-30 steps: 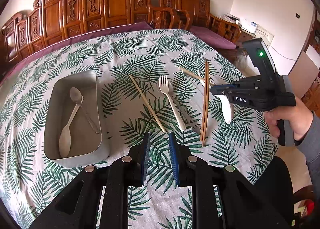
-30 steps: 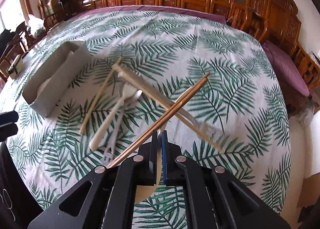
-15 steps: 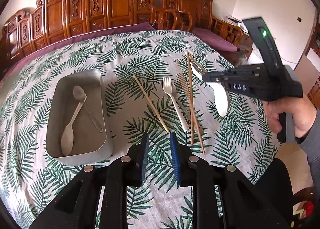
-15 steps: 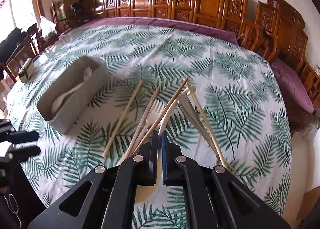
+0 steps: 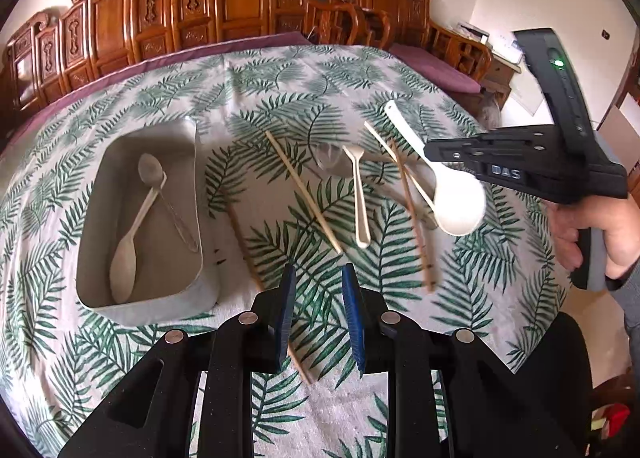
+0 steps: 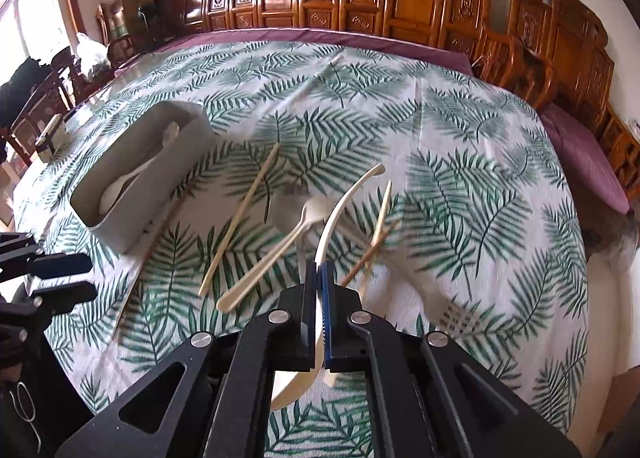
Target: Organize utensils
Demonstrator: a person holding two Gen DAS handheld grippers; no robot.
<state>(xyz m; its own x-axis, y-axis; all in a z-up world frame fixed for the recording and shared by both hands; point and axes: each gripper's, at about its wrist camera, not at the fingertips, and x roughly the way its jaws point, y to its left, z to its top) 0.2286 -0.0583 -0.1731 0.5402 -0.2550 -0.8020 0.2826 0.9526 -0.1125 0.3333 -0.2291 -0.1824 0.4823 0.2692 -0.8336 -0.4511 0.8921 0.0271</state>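
Carrying a cream plastic ladle-shaped spoon (image 5: 456, 205) clamped in the right tool (image 6: 319, 270) toward the grey metal tray (image 5: 208, 294) near the desk's left edge; left tool (image 5: 318, 286) is waiting parted, empty.

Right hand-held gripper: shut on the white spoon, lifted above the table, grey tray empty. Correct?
Not quite: the grey tray is not empty; the left wrist view shows two spoons in it. The right hand-held gripper is shut on the white spoon, lifted above the table.

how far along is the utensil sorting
Early on. Two spoons already lie in the grey tray. The right claw is shut on a white ladle, lifted off the table. Left claw is open, empty. The chopsticks and cream fork lie outside on the cloth.
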